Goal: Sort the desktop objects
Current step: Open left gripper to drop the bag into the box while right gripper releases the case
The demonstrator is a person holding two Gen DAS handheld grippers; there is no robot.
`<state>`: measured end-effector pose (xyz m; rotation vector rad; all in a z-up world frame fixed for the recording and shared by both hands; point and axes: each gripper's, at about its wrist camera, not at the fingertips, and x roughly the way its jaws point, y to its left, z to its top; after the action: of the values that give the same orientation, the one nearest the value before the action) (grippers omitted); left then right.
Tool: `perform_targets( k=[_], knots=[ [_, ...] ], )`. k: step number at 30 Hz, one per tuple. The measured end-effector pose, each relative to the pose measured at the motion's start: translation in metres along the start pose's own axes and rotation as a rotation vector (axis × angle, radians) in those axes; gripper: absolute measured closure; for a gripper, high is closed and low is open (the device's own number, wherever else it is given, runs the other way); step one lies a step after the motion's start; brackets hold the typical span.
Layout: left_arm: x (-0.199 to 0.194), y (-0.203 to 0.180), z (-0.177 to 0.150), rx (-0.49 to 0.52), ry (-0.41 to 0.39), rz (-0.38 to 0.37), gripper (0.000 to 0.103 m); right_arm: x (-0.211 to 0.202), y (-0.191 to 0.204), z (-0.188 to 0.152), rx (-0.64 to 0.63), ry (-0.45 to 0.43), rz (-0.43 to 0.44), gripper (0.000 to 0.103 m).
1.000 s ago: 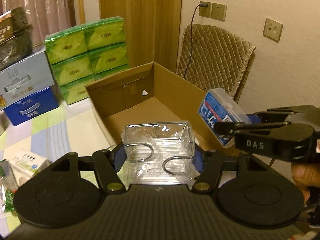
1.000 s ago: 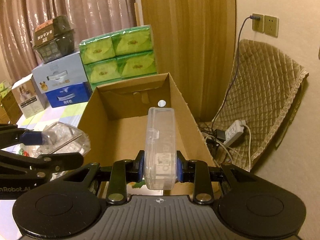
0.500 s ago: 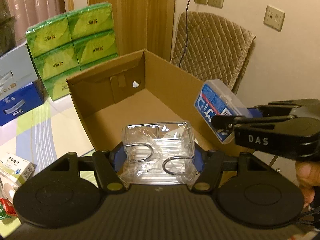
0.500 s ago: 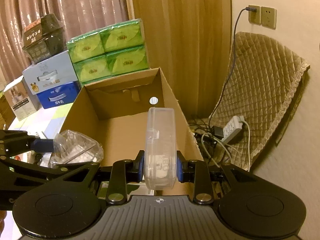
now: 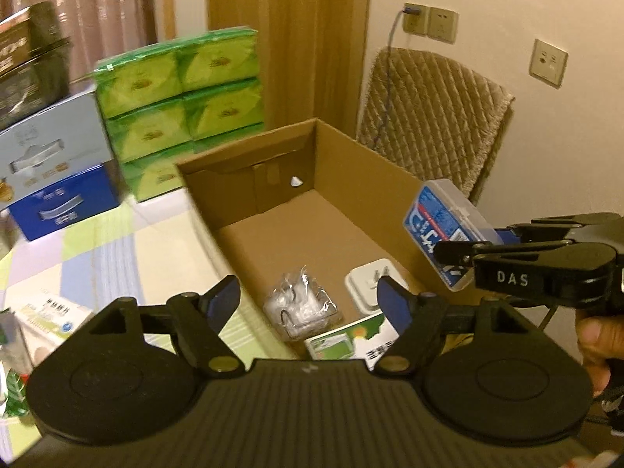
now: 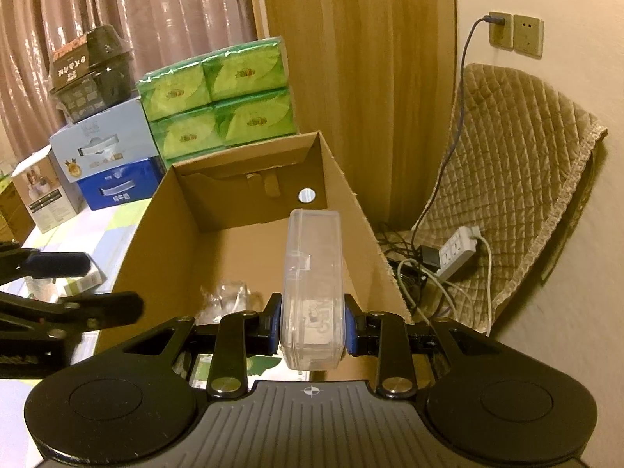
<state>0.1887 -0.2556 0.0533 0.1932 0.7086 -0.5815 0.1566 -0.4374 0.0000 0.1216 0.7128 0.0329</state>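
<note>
Change since the earlier frame: the left gripper (image 5: 308,298) has let go of the clear wrapped container (image 5: 300,308), which half a second ago sat between its fingers and now lies on the floor of the cardboard box (image 5: 351,179).
Left gripper: jaws spread wide apart, nothing between them; it hangs over the near end of the box, with the wrapped container below and between its fingertips.
Clear wrapped container: inside the box, just left of a white plug adapter (image 5: 370,284) and just beyond a green-and-white carton (image 5: 351,345).
Right gripper (image 6: 312,321): clamped on a clear plastic case (image 6: 312,273), one blue pad on each narrow side; the case stands on edge and points forward.
Clear plastic case: held over the right-hand part of the box, above its floor; the left view shows its blue printed label, to the right of the left gripper.
Right hand (image 5: 594,335): seen at the right edge of the left view, gripping the handle.
Beyond the box: stacked green tissue packs (image 6: 218,101); left of them, grey and blue boxes (image 6: 105,163).
Right of the box: a quilted chair (image 6: 518,179) and a power strip (image 6: 454,251) on the floor.
</note>
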Motion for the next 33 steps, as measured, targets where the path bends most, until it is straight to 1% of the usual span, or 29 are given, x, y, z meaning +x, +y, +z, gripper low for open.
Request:
perform_targets(
  k=[6, 8, 19, 20, 24, 31, 33],
  knots=[
    [-0.014, 0.013, -0.01, -0.019, -0.003, 0.03, 0.028, 0.006, 0.011, 0.002, -0.015, 0.011, 0.017, 0.075],
    [-0.017, 0.016, -0.014, -0.031, -0.008, 0.033, 0.025, 0.01, 0.015, 0.002, -0.023, 0.018, 0.021, 0.075],
    [-0.029, 0.032, -0.029, -0.084, -0.006, 0.038, 0.024, 0.031, 0.034, 0.002, -0.048, 0.069, 0.051, 0.075],
    [-0.029, 0.033, -0.031, -0.087, -0.004, 0.041, 0.024, 0.032, 0.035, 0.002, -0.046, 0.073, 0.056, 0.074],
    [-0.034, 0.041, -0.039, -0.107, 0.002, 0.049, 0.024, 0.031, 0.039, 0.001, -0.045, 0.07, 0.06, 0.058],
    [-0.046, 0.054, -0.051, -0.138, 0.007, 0.069, 0.022, 0.022, 0.047, 0.0, -0.049, 0.063, 0.067, 0.052],
    [-0.05, 0.057, -0.055, -0.144, 0.007, 0.077, 0.021, 0.017, 0.05, -0.001, -0.048, 0.059, 0.068, 0.047]
  ],
)
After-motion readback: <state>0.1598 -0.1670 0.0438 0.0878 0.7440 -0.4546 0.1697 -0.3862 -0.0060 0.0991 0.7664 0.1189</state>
